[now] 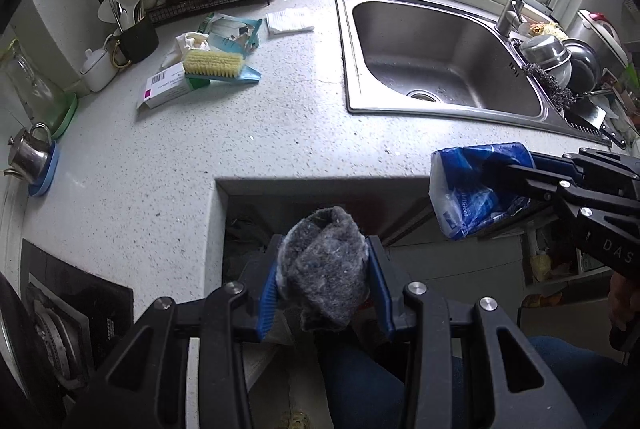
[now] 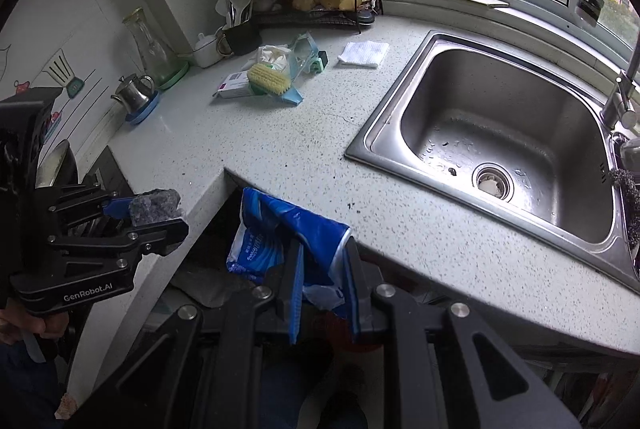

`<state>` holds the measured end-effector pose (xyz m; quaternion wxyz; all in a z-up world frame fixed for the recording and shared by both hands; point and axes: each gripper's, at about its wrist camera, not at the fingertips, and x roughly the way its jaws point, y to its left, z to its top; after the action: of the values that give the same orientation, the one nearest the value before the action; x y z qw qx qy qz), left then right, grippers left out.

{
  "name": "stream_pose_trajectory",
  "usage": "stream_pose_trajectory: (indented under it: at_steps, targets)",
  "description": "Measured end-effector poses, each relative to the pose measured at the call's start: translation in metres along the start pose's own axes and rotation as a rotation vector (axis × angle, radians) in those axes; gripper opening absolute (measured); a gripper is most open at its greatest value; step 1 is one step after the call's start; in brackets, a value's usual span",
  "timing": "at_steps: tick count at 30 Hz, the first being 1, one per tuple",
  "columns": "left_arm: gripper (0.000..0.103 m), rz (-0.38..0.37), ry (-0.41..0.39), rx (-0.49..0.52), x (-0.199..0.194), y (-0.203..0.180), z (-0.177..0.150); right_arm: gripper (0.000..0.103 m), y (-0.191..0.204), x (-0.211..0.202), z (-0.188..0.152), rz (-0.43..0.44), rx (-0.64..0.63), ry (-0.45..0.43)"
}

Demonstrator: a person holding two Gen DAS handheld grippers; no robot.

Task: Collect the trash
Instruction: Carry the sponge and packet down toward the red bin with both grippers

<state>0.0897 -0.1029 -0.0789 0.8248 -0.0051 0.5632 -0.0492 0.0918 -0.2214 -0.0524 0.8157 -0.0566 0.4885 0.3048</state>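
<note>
My left gripper (image 1: 325, 261) is shut on a crumpled grey rag (image 1: 326, 269), held off the front edge of the speckled counter (image 1: 192, 157). In the right wrist view that left gripper (image 2: 160, 213) shows at the left with the grey rag (image 2: 156, 207) between its blue pads. My right gripper (image 2: 322, 269) is shut on a crumpled blue and white plastic wrapper (image 2: 280, 229), also out past the counter's inner corner. The left wrist view shows the right gripper (image 1: 520, 173) at the right, clamping the wrapper (image 1: 472, 185).
More litter lies at the back of the counter: a white box (image 1: 168, 91), a yellow scrub brush (image 1: 214, 63), torn packaging (image 1: 232, 33) and a folded white paper (image 1: 290, 21). A steel sink (image 1: 440, 53) sits right, a stove (image 1: 60, 329) at the left, a small kettle (image 1: 28, 153).
</note>
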Motion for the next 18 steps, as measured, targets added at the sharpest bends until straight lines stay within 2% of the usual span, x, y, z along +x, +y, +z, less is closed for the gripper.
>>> stream_pose_trajectory:
  at_steps: [3, 8, 18]
  targets:
    - [0.037, 0.006, 0.018, 0.012, 0.003, -0.014, -0.013, 0.016, -0.003, -0.001, -0.016, 0.001, 0.010, 0.023]
    - [0.037, -0.027, 0.057, 0.035, 0.017, -0.030, -0.031, 0.016, -0.009, 0.008, -0.036, -0.003, 0.040, 0.064]
    - [0.037, -0.083, 0.173, 0.056, 0.092, -0.043, -0.057, 0.016, -0.018, 0.062, -0.068, -0.029, 0.088, 0.196]
